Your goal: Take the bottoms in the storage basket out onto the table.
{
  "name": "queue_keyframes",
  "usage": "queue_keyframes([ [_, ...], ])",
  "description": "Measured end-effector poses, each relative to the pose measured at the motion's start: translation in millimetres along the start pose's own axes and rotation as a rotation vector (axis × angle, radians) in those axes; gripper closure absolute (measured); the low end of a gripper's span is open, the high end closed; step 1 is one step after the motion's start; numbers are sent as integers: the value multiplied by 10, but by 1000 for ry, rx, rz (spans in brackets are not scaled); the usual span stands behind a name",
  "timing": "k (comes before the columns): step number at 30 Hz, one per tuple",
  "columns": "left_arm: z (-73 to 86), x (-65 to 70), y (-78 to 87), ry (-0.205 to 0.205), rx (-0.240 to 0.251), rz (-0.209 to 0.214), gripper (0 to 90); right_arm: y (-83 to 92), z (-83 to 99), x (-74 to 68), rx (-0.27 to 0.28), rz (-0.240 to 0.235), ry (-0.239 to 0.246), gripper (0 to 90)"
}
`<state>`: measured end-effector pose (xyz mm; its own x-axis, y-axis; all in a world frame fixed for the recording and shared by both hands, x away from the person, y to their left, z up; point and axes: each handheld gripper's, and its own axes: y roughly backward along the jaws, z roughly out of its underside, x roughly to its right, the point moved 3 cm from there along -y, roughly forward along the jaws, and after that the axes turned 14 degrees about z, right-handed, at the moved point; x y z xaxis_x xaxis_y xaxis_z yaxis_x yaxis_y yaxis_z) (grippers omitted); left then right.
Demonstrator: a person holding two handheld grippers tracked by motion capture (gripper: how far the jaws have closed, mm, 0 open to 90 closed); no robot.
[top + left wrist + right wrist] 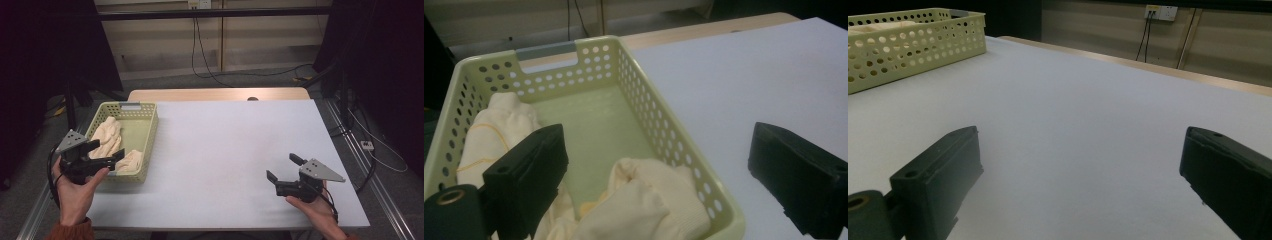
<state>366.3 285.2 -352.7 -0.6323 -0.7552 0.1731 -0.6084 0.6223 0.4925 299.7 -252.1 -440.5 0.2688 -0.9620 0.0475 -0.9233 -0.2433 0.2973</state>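
Observation:
A pale green perforated basket stands at the table's left side and holds two cream cloths, one bunched along its left side and one at its near end. My left gripper is open at the basket's near end, one jaw over the inside and one outside the right wall. In the left gripper view the cloths lie below the open gripper, which holds nothing. My right gripper stands open and empty over the white table near its front right.
The basket shows far off to the left in the right gripper view, across bare white tabletop. A wooden strip runs along the table's back edge. Cables trail over the floor behind, and dark stands flank both sides.

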Motion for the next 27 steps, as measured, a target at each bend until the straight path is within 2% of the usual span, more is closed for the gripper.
queue_keyframes([
  [3,8,-62,3,8,-27,-14,88,-2,-2,-4,2,-5,1,30],
  [5,7,-84,10,28,-65,-11,88,-2,-2,-4,2,-4,1,31],
  [7,-2,-95,21,12,-89,-19,101,-9,0,-2,-1,-4,2,30],
  [12,-1,-205,53,16,-118,-50,103,-16,-1,-12,-5,-2,1,31],
  [14,14,-257,54,29,-134,-48,110,-18,2,-12,-7,-5,4,31],
  [21,129,-486,-10,73,-201,-96,117,-19,2,-13,-5,-8,5,31],
  [27,257,-627,-67,109,-269,-99,87,-23,4,-13,-7,-9,7,31],
])
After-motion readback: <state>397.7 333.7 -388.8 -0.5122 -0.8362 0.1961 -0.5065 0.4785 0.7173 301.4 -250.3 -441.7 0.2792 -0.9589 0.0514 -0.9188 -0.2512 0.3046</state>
